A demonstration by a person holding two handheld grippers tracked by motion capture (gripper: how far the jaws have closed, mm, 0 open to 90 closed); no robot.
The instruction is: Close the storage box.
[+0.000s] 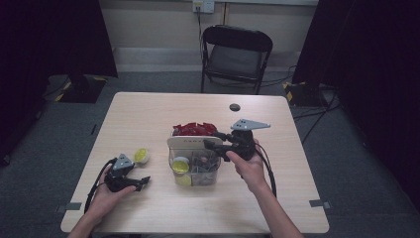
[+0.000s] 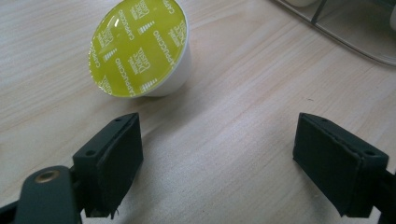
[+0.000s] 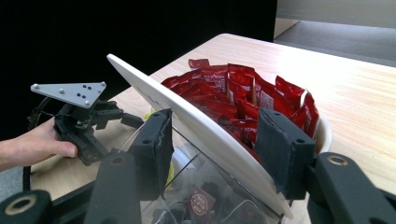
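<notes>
A yellow-lidded coffee capsule (image 1: 141, 155) (image 2: 140, 46) lies tilted on the table, just ahead and left of my left gripper (image 1: 142, 181) (image 2: 219, 144), which rests open on the wood with nothing between its jaws. A clear organiser box (image 1: 210, 173) stands mid-table with a white panel (image 1: 190, 142) (image 3: 187, 116) across its top. Red packets (image 1: 194, 129) (image 3: 243, 98) fill the part behind it. Another yellow capsule (image 1: 180, 165) sits inside the box. My right gripper (image 1: 212, 142) (image 3: 215, 144) is open, its jaws on either side of the white panel.
A black folding chair (image 1: 235, 54) stands beyond the far edge of the table. A small dark round disc (image 1: 235, 107) lies on the table behind the box. Bare wood (image 1: 148, 114) spreads to the left and far side.
</notes>
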